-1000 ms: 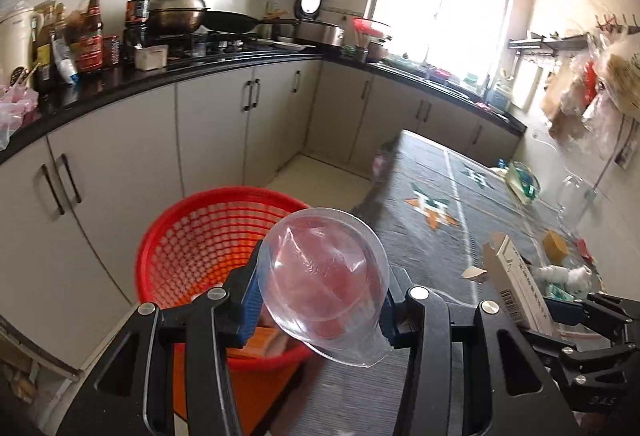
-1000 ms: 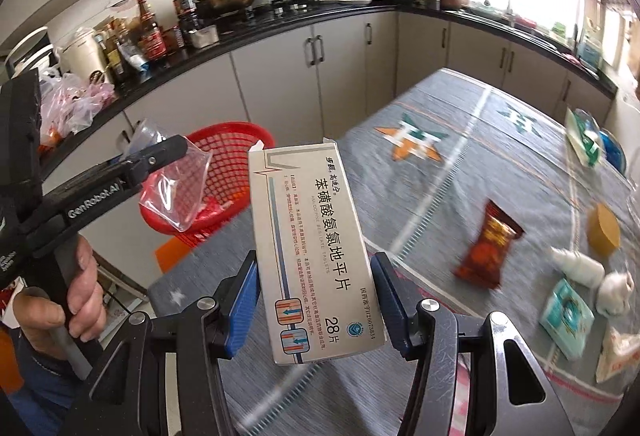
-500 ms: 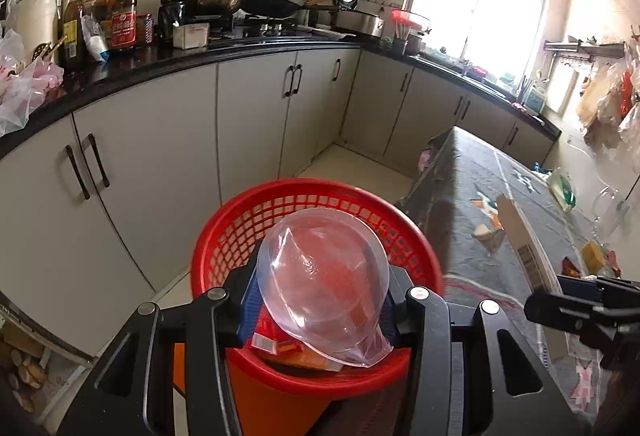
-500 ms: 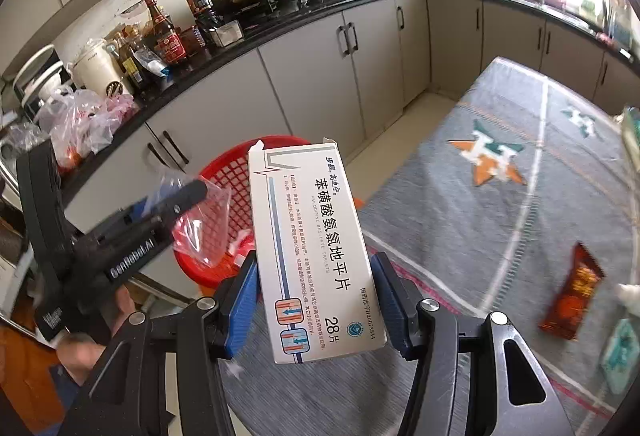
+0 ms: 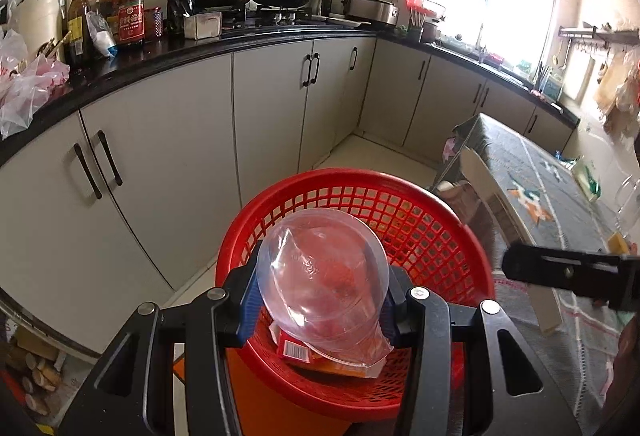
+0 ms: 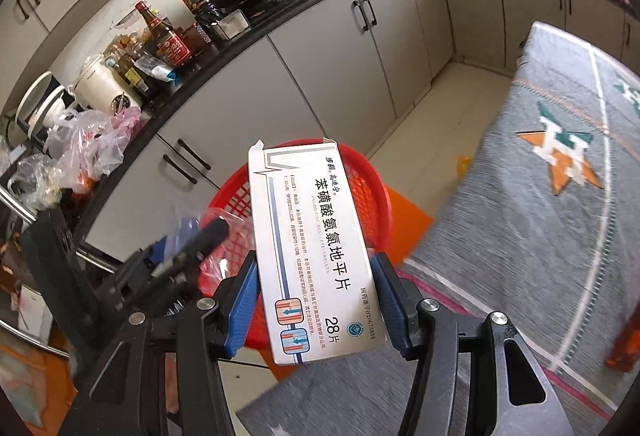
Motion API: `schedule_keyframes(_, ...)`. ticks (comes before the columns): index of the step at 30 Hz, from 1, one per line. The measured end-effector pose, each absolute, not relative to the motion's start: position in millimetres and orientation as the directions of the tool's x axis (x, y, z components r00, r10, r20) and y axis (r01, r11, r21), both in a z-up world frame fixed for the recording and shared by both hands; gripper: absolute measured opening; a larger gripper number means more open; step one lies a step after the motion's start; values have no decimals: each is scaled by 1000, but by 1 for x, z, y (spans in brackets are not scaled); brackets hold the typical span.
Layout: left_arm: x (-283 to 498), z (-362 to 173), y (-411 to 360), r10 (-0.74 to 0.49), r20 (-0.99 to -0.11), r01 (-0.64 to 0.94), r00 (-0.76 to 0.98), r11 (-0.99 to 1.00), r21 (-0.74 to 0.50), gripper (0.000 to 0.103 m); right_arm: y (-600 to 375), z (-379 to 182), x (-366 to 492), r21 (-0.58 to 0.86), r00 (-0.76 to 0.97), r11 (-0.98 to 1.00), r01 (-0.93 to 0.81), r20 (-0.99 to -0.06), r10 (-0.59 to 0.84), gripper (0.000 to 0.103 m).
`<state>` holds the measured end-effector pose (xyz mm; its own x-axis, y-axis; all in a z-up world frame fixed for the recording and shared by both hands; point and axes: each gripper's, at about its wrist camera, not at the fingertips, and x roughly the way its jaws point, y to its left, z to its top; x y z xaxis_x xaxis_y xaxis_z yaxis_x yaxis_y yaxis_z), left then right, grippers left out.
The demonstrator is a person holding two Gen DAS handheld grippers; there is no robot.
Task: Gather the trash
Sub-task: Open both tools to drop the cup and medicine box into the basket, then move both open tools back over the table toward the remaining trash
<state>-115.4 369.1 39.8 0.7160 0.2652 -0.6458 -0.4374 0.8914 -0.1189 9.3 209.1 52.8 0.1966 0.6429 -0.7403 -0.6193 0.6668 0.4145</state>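
My left gripper (image 5: 320, 300) is shut on a clear plastic bag (image 5: 324, 276), which hangs over the red mesh basket (image 5: 400, 212) on the floor. The basket holds some packets (image 5: 296, 350) at its bottom. My right gripper (image 6: 314, 300) is shut on a white tablet box (image 6: 314, 248) with printed text, held just beside and above the same basket (image 6: 372, 188). In the right wrist view the left gripper (image 6: 192, 248) with the bag shows at the left. In the left wrist view the box (image 5: 504, 232) appears edge-on at the right.
A table with a grey patterned cloth (image 6: 560, 220) lies to the right, a red snack wrapper (image 6: 626, 350) at its edge. Grey cabinets (image 5: 168, 164) under a black counter with bottles (image 5: 132, 0), a pot and plastic bags run behind the basket. An orange stool (image 6: 408, 220) supports the basket.
Both grippers swung left from the table toward the basket. The bag now hangs over the basket's middle, and the box has come up to its rim. Both grips are unchanged.
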Motion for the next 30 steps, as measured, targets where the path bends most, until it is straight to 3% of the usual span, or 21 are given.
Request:
schedule_keyframes(12, -108, 27, 378, 268, -669, -444, 693, 890, -104, 47, 232, 28, 26, 458, 147, 662, -593, -747, 649, 61)
schedule_keyframes(21, -115, 35, 375, 281, -646, -446, 710, 889, -102, 60, 218, 51, 15, 396, 235, 672, -626, -726, 647, 61)
schedule_keyframes(30, -124, 48, 358, 257, -616, -429, 745, 892, -146, 61, 175, 86, -27, 164, 483, 746, -646, -669, 565, 61)
